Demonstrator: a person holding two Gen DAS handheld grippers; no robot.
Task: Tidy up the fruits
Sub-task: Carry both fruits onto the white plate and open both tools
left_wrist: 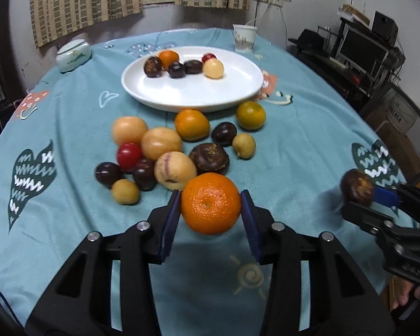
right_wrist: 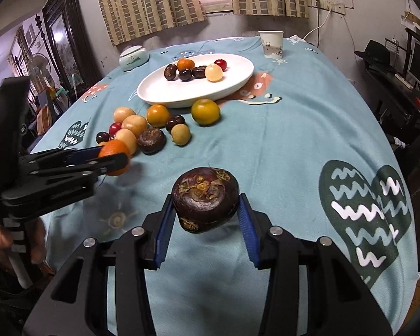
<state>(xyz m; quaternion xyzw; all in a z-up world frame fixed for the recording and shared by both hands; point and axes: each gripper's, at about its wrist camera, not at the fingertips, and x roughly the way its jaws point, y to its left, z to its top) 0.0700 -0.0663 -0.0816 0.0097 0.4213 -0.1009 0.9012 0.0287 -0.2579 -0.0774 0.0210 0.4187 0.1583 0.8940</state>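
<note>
Table: the round table under the teal cloth (right_wrist: 280,145) carries everything; its near edge sits right under both grippers, its right edge curves away with bare cloth all along it, so that side looks like the open lane.
Plate: the white plate (left_wrist: 229,95) lies toward the far edge, six small fruits bunched at its far-left rim, the near and right part bare. I'd judge that the landing room.
Loose pile: the fruit pile (left_wrist: 159,145) crowds the cloth between the plate and the near edge, left of centre, pieces touching one another. Round things, likely to roll if nudged.
Left gripper: the left gripper (left_wrist: 211,208) has closed its blue pads on the orange (left_wrist: 210,203), one pad on each flank at the widest part, lifted just off the cloth beside the pile.
Orange handling: firm pebbled rind, probably fair weight and decent friction; grip across the middle looks sound, too hard a squeeze could bruise it.
Right gripper: the right gripper (right_wrist: 205,205) clamps the dark brown fruit (right_wrist: 205,199) side to side, clear of the cloth near the near edge, well right of the pile.
Dark fruit handling: flattened, glossy, hard-looking skin; I'd call it light but slippery, and it sits slightly tilted in the pads.
Far obstacles: paper cup (right_wrist: 271,44) and lidded ceramic jar (right_wrist: 133,57) stand by the far edge, either side of the plate; approach from the near rim avoids both.
</note>
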